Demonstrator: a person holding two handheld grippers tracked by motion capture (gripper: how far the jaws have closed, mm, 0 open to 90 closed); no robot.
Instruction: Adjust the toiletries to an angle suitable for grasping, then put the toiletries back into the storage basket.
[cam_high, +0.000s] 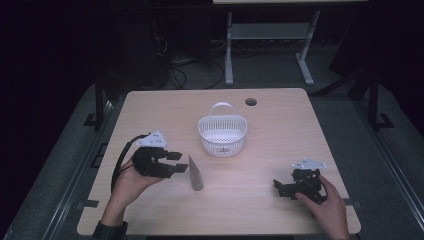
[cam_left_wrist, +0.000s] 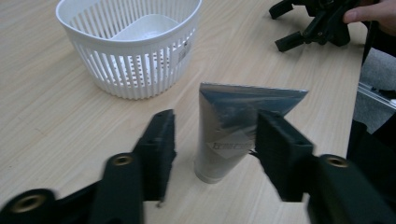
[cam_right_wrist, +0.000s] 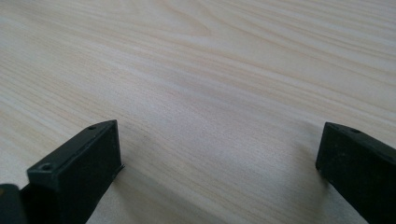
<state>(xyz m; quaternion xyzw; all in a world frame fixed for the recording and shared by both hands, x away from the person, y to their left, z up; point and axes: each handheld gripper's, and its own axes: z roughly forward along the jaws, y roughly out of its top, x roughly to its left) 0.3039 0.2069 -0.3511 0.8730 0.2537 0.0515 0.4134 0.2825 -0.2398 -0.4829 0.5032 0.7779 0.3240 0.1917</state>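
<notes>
step: I've got the left gripper (cam_left_wrist: 210, 140) spread, lined up on the upright tube (cam_left_wrist: 231, 130) near the basket (cam_left_wrist: 135, 70)
next: I'd ease forward, pinch the tube; right gripper (cam_right_wrist: 219, 154) spread, idle

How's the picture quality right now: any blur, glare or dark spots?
High view: the table is evenly lit, the room behind it nearly black. Left gripper view: the tube and basket are sharp, the near jaws soft-edged. Right gripper view: sharp wood grain, faint shadows beside the jaws, no glare.
</notes>
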